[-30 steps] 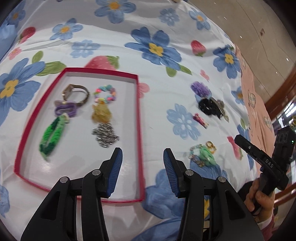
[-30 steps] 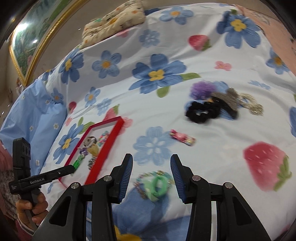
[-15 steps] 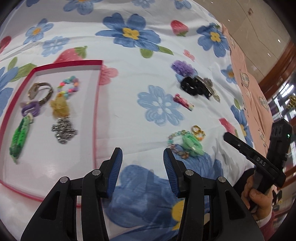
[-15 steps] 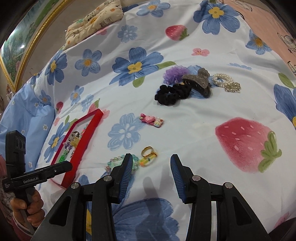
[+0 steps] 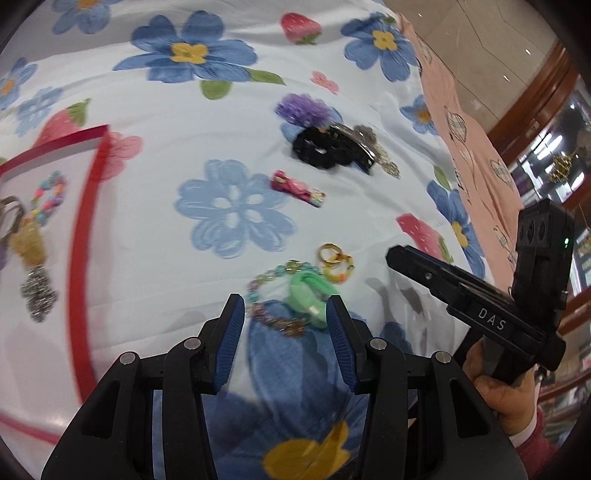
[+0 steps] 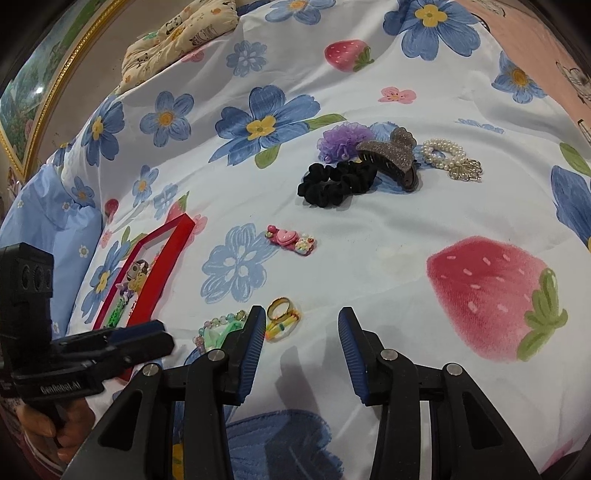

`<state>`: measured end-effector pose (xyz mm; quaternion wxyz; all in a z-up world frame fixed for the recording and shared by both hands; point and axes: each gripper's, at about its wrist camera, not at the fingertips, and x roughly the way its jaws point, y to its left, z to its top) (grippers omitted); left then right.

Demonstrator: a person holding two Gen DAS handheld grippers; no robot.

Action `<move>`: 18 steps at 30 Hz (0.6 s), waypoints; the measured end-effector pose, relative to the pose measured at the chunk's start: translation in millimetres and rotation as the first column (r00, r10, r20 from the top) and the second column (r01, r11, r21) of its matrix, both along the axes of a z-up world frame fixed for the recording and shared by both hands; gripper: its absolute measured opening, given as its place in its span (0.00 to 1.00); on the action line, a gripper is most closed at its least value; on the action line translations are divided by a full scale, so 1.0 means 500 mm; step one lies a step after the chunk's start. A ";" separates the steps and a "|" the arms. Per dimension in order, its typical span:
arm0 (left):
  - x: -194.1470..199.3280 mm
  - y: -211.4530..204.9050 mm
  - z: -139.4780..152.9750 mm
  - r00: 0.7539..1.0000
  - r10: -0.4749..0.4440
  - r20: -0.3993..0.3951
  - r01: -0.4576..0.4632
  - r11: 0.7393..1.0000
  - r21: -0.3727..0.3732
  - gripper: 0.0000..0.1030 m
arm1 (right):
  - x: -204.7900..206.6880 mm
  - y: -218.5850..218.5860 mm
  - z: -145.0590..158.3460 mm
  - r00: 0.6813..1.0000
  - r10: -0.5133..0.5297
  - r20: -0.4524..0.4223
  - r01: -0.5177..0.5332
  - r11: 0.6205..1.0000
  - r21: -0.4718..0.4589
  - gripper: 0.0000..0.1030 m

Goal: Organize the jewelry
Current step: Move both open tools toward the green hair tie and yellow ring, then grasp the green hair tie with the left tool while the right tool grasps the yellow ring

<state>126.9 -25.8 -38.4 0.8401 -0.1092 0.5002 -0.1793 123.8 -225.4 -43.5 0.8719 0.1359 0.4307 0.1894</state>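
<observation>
My left gripper is open and empty, just above a green piece lying with a beaded bracelet on the flowered sheet. Gold rings lie just beyond them. A red-rimmed tray at the left holds several pieces. My right gripper is open and empty, to the right of the gold rings and the green piece. A pink clip, a black scrunchie, a purple scrunchie, a glitter claw clip and a pearl band lie farther off.
The flowered sheet covers a soft bed. A patterned pillow lies at the far edge, with a gilt frame behind. A pink cloth borders the right side. The red tray also shows in the right wrist view.
My left gripper has swung right, from over the tray to over the green piece and bracelet. My right gripper has shifted right, off the green piece. Both stay open.
</observation>
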 end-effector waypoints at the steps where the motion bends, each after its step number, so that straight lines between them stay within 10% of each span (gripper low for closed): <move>1: 0.005 -0.010 -0.005 1.000 -0.012 -0.004 0.012 1.000 0.005 0.43 | 0.003 0.000 0.000 1.000 0.001 -0.001 -0.001 1.000 -0.001 0.39; 6: 0.029 -0.046 -0.038 0.998 -0.053 -0.036 0.054 0.998 0.028 0.40 | 0.017 0.003 -0.011 1.000 0.011 -0.020 -0.011 1.000 -0.003 0.39; 9: 0.032 -0.057 -0.051 0.996 -0.081 -0.045 0.083 0.996 0.029 0.13 | 0.020 0.012 -0.021 0.999 0.027 -0.036 -0.027 1.000 -0.002 0.39; 18: 0.016 -0.008 -0.018 0.999 -0.048 0.003 0.048 0.999 -0.014 0.09 | 0.030 0.056 -0.056 0.994 0.071 -0.078 -0.073 0.997 -0.020 0.29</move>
